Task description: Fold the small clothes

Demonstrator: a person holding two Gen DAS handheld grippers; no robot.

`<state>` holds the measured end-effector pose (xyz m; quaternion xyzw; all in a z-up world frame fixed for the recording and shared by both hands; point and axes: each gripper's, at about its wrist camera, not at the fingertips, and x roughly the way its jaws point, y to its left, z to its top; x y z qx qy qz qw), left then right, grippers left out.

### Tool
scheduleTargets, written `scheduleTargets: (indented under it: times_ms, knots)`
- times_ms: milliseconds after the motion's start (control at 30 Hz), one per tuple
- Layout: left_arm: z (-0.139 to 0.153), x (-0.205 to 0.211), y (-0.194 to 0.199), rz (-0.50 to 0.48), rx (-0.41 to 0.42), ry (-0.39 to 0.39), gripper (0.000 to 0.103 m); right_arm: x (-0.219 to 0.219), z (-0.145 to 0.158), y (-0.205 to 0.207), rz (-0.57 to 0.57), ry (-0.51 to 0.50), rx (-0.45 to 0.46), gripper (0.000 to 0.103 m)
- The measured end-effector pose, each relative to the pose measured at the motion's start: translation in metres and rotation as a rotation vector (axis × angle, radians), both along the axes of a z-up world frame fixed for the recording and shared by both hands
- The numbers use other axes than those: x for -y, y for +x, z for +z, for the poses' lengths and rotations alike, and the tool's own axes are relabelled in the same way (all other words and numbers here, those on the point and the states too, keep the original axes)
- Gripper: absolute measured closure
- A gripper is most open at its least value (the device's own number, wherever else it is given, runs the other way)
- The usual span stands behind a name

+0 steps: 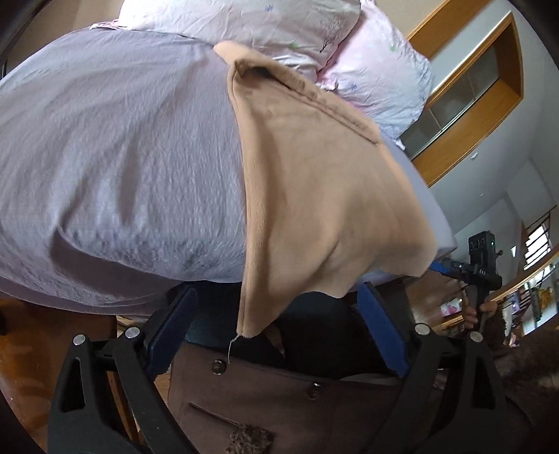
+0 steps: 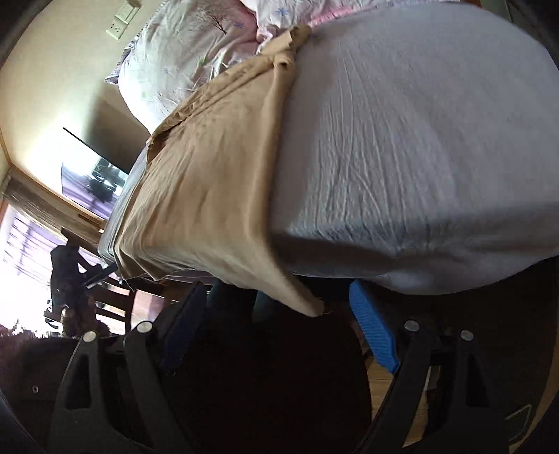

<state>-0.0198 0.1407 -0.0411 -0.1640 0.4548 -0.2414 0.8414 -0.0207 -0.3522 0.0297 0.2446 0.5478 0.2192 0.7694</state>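
A tan garment point(image 1: 314, 181) lies spread along one side of the bed point(image 1: 115, 157), on top of a pale lavender sheet, with its near end hanging over the bed's edge. In the left wrist view its lower corner point(image 1: 248, 330) droops down between the two blue-padded fingers of the left tool point(image 1: 276, 335), a loose thread dangling from the tip. The jaws of that tool stand wide apart and the pads grip nothing; the cloth corner hangs in the gap without touching either pad, as far as can be seen.

At the far end of the garment a folded hem or waistband runs diagonally, close against the flowered pink pillows point(image 1: 279, 31) piled at the head of the bed.

From the right wrist view the same garment point(image 2: 209, 181) drapes over the bed's left side, wrinkled lengthwise, and one pointed corner point(image 2: 312, 307) hangs just ahead of the right tool point(image 2: 276, 331). Its fingers are also spread wide, closed on nothing.

Low in the left wrist view sits brown fabric with buttons point(image 1: 279, 394), seemingly the person's clothing. At the right of that view, the other handheld tool point(image 1: 478, 276) shows with a hand point(image 1: 480, 310) round its grip. A wood-framed cabinet point(image 1: 468, 97) lines the wall behind.
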Motion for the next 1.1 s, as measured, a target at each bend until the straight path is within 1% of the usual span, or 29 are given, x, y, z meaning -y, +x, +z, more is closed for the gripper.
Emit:
scheduleTargets:
  times_ms: [33, 67, 100, 133, 167, 200, 267, 300, 367, 433, 467, 500, 533, 567, 633, 667, 700, 767, 800, 867, 933, 1000, 1033, 1067, 1100]
  knots:
    - [-0.002, 0.002, 0.003, -0.003, -0.003, -0.004, 0.01, -0.003, -0.005, 0.002, 0.013, 0.016, -0.004, 0.02]
    - [-0.004, 0.005, 0.008, 0.004, -0.011, -0.005, 0.012, -0.006, -0.009, 0.007, 0.024, 0.03, -0.005, 0.021]
    - [-0.005, 0.006, 0.011, 0.008, -0.017, -0.004, 0.015, -0.009, -0.012, 0.009, 0.035, 0.05, -0.006, 0.032]
    - [-0.007, 0.008, 0.015, 0.012, -0.028, -0.009, 0.025, -0.011, -0.017, 0.011, 0.046, 0.069, -0.011, 0.053]
    - [-0.009, 0.007, 0.018, 0.012, -0.041, -0.018, 0.039, -0.013, -0.021, 0.015, 0.063, 0.088, -0.014, 0.07]
    - [-0.015, 0.008, 0.022, 0.007, -0.084, -0.048, 0.049, -0.018, -0.022, 0.014, 0.094, 0.102, -0.018, 0.099]
    - [-0.026, 0.007, 0.027, 0.001, -0.151, -0.098, 0.092, -0.024, -0.014, 0.007, 0.143, 0.124, 0.023, 0.098]
    - [-0.031, 0.006, 0.028, -0.009, -0.199, -0.144, 0.099, -0.028, -0.005, 0.003, 0.162, 0.137, 0.052, 0.098]
    - [-0.025, 0.006, 0.026, -0.028, -0.216, -0.168, 0.099, -0.03, 0.019, 0.001, 0.194, 0.161, 0.121, 0.098]
    - [0.005, 0.003, 0.027, -0.049, -0.146, -0.217, 0.099, -0.027, 0.052, 0.012, 0.188, 0.197, 0.237, 0.099]
    - [0.029, -0.003, 0.034, -0.045, -0.083, -0.247, 0.099, -0.024, 0.064, 0.02, 0.176, 0.206, 0.27, 0.099]
    - [0.043, -0.007, 0.042, -0.038, -0.044, -0.264, 0.099, -0.021, 0.08, 0.036, 0.151, 0.215, 0.323, 0.099]
    - [0.059, -0.012, 0.056, -0.028, 0.002, -0.284, 0.099, -0.018, 0.091, 0.055, 0.119, 0.223, 0.364, 0.099]
    - [0.072, -0.014, 0.072, -0.013, 0.04, -0.296, 0.099, -0.015, 0.098, 0.072, 0.087, 0.232, 0.386, 0.099]
    - [0.095, -0.015, 0.128, 0.054, 0.112, -0.272, 0.099, -0.01, 0.108, 0.128, -0.02, 0.25, 0.408, 0.099]
    - [0.098, -0.014, 0.146, 0.073, 0.118, -0.266, 0.099, -0.01, 0.108, 0.149, -0.057, 0.251, 0.404, 0.099]
    - [0.101, -0.01, 0.18, 0.103, 0.118, -0.262, 0.099, -0.01, 0.103, 0.183, -0.119, 0.25, 0.382, 0.099]
    - [0.098, -0.006, 0.232, 0.149, 0.098, -0.237, 0.099, -0.011, 0.085, 0.236, -0.22, 0.248, 0.306, 0.099]
    - [0.093, -0.002, 0.264, 0.181, 0.08, -0.202, 0.099, -0.012, 0.066, 0.266, -0.268, 0.229, 0.253, 0.099]
    - [0.077, 0.005, 0.317, 0.233, 0.006, -0.173, 0.099, -0.017, 0.036, 0.308, -0.316, 0.169, 0.168, 0.099]
    - [0.064, 0.006, 0.341, 0.26, -0.05, -0.177, 0.099, -0.02, 0.012, 0.331, -0.365, 0.164, 0.098, 0.099]
    - [0.055, 0.008, 0.359, 0.274, -0.08, -0.177, 0.099, -0.016, -0.003, 0.344, -0.424, 0.187, 0.067, 0.098]
    - [0.053, 0.007, 0.366, 0.273, -0.094, -0.195, 0.099, -0.013, -0.008, 0.348, -0.45, 0.208, 0.045, 0.097]
    - [0.049, 0.003, 0.369, 0.271, -0.11, -0.231, 0.099, -0.012, -0.013, 0.353, -0.47, 0.231, 0.025, 0.096]
    - [0.044, -0.007, 0.376, 0.272, -0.134, -0.334, 0.098, -0.01, -0.017, 0.358, -0.49, 0.248, 0.007, 0.088]
